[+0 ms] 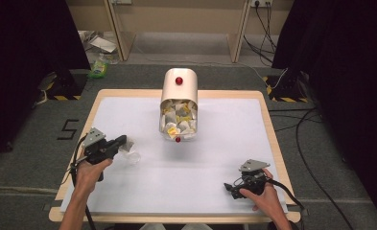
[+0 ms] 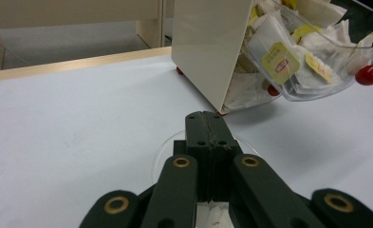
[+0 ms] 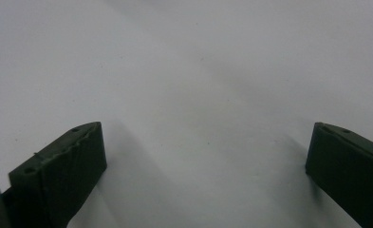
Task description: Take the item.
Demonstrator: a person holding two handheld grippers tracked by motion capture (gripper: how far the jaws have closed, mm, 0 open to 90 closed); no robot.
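Tea bag (image 2: 211, 214), a white scrap, pinched deep between the left gripper (image 2: 207, 124) jaws, which are pressed together. Just under and ahead of the tips: a clear glass dish (image 1: 131, 152), likely the drop spot, so the gripper sits low over it. Beyond it, the cream dispenser (image 1: 178, 103) has its clear flap tipped open, packed with tea bags. Right gripper (image 1: 235, 188) rests idle near the table edge, jaws spread, nothing between them. White table sheet (image 1: 224, 143), wood rim, grey floor, black curtains on both sides.
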